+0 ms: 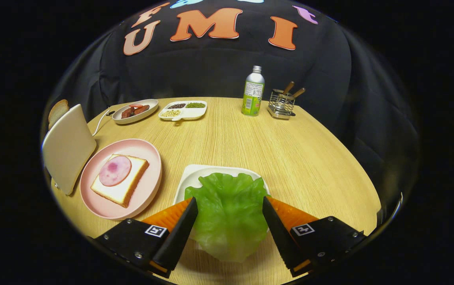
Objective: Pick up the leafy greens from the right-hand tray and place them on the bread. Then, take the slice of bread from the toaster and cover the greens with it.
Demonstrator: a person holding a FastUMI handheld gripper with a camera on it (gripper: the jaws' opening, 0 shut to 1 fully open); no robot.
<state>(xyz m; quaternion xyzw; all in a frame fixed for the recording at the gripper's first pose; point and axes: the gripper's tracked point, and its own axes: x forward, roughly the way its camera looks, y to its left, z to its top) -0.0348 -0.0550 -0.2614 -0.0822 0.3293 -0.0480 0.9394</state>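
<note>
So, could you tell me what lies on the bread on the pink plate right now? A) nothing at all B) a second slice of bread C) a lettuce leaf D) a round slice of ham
D: a round ham slice tops the bread; the lettuce sits between the open fingers, over its tray.

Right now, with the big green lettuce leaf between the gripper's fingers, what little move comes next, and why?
Probably close the fingers. The gripper is open, with the floppy green lettuce leaf lying between its fingers over the white rectangular tray, not yet pinched. Only once gripped can it travel to the ham-topped bread slice on the round pink plate.
</note>
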